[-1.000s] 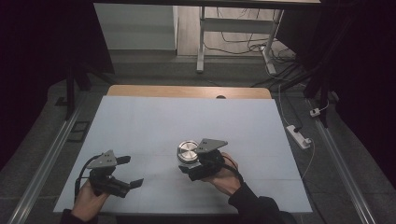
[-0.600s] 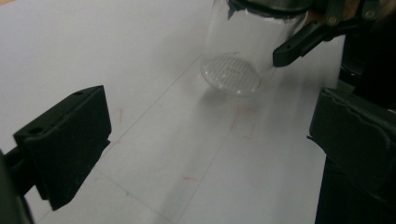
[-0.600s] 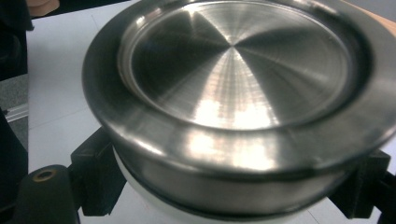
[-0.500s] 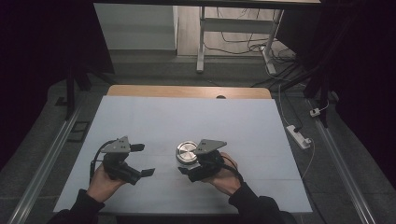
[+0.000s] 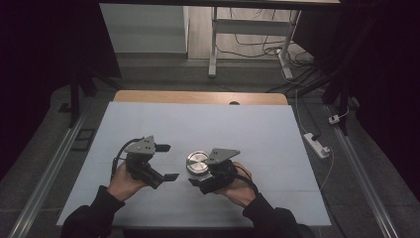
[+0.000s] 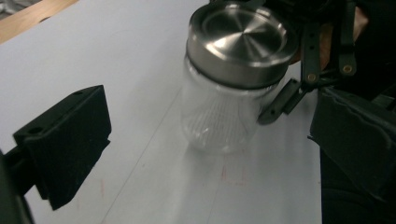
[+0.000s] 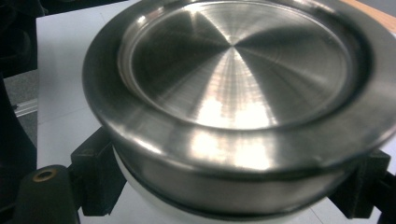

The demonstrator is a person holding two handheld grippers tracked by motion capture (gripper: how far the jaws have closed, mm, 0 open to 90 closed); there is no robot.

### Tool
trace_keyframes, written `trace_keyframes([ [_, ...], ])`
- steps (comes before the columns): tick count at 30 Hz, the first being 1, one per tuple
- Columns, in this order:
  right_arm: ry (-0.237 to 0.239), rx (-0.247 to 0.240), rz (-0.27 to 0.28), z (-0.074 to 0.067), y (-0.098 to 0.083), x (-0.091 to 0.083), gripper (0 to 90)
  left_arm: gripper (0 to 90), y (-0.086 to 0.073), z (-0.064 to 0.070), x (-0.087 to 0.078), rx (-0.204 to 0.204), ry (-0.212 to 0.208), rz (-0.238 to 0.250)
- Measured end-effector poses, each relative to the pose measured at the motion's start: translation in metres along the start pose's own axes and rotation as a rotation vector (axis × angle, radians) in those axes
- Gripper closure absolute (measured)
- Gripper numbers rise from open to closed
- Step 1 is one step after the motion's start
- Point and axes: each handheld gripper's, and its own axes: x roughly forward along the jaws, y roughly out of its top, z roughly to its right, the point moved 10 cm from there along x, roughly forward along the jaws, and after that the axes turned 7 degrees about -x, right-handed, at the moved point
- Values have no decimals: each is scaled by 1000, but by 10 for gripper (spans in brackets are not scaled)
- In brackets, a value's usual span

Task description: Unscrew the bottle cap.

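Left tool (image 5: 168,162), spread wide, sits just left of my glass jar (image 6: 219,116), which my right tool (image 5: 197,179) pinches upright below its steel lid (image 5: 197,160).

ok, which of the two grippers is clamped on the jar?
The right gripper: its jaws grip the clear jar just below the steel lid. The left gripper is open, beside the jar, touching nothing.

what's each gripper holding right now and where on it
The right gripper grips the jar on its clear body, just under the metal lid. The left gripper is open, holding nothing.
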Motion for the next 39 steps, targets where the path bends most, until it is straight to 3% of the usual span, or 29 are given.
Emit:
trace_keyframes([
  [5, 15, -10, 2, -3, 1, 0, 145, 0, 10, 1, 10, 30, -31, -10],
  [10, 36, -21, 4, -7, 1, -1, 145, 0, 11, 10, 17, 44, -52, -8],
  [16, 94, -36, 11, -16, 0, 2, 145, 0, 8, 21, 18, 87, -110, -35],
  [24, 171, -95, 0, -33, -1, 6, 145, 35, -1, 32, 19, 161, -208, -70],
  [32, 244, -156, 2, -51, 1, 5, 145, 109, -5, 43, 23, 229, -247, -96],
  [35, 243, -167, 4, -52, 2, 5, 145, 171, -5, 46, 24, 234, -261, -91],
  [39, 221, -152, 2, -48, 2, 4, 145, 188, -3, 43, 26, 205, -208, -80],
])
